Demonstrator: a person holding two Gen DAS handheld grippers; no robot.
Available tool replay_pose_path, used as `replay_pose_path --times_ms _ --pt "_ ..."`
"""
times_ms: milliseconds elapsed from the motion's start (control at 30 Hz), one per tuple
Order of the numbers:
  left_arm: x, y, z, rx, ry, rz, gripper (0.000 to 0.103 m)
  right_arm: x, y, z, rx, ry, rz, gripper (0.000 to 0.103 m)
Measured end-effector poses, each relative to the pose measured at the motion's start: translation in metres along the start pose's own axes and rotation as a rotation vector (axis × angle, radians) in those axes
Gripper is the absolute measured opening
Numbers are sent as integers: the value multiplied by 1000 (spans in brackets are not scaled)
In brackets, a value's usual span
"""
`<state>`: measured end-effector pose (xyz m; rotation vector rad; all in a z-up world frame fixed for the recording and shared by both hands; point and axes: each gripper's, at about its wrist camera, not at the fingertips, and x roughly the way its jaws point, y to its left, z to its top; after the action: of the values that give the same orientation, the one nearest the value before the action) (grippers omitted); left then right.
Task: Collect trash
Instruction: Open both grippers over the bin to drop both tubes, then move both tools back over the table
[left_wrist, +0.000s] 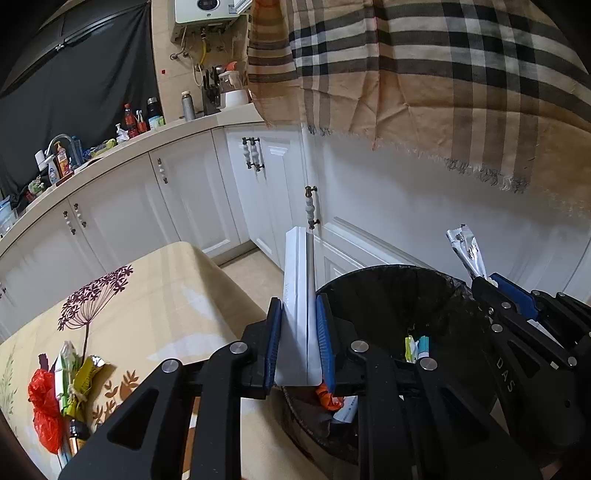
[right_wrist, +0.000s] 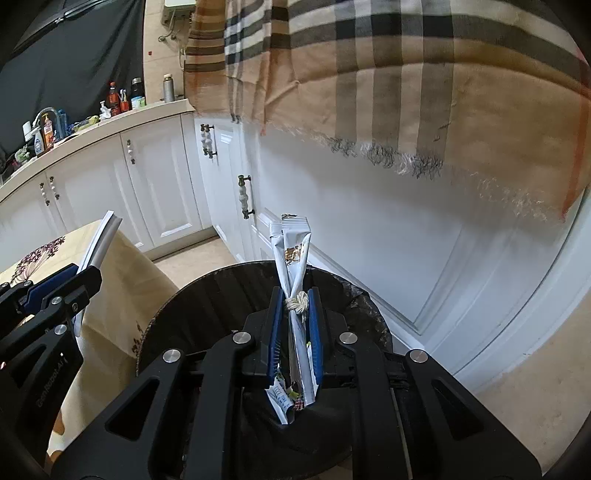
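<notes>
Gripping a folded white paper packet (left_wrist: 300, 302) upright, the left gripper (left_wrist: 300, 343) hangs at the rim of the round black-lined trash bin (left_wrist: 388, 291), beside the floral-cloth table (left_wrist: 166, 314). The right gripper (right_wrist: 294, 332) clamps a crumpled silver-white snack wrapper tied with string (right_wrist: 293, 266) over the bin; more wrappers (left_wrist: 70, 384) lie on the table.

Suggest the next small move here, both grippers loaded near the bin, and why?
Probably open the right gripper first. It is shut on a tied white wrapper that sits over the open mouth of the black-lined trash bin, so it should drop in. The left gripper, shut on a white folded pack, looks to be at the bin's table-side rim and may need a nudge inward.
</notes>
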<state>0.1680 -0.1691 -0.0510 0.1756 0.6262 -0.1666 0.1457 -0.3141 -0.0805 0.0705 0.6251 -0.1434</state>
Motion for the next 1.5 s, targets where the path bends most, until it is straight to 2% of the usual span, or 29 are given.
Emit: replay_pose_path --times_ms 67,200,400,733,800,1067,1500 --pt "6 -2 1 10 24 -6 22 3 -2 0 8 3 -7 15" --pt "9 -2 3 4 31 -7 38 5 -6 -2 18 6 -19 18" --pt "9 -1 5 -6 28 -3 49 2 -6 -3 19 2 -24 21" --pt "-15 26 1 -46 5 30 60 -16 10 -1 7 -7 8 21" --pt "-21 34 -2 -46 0 50 63 -22 18 -1 -1 -9 25 22" --pt "-54 98 -32 -118 24 149 64 -39 67 -9 -43 5 127 22" --pt "-112 207 -103 -216 66 411 67 -72 175 -30 -191 41 313 22"
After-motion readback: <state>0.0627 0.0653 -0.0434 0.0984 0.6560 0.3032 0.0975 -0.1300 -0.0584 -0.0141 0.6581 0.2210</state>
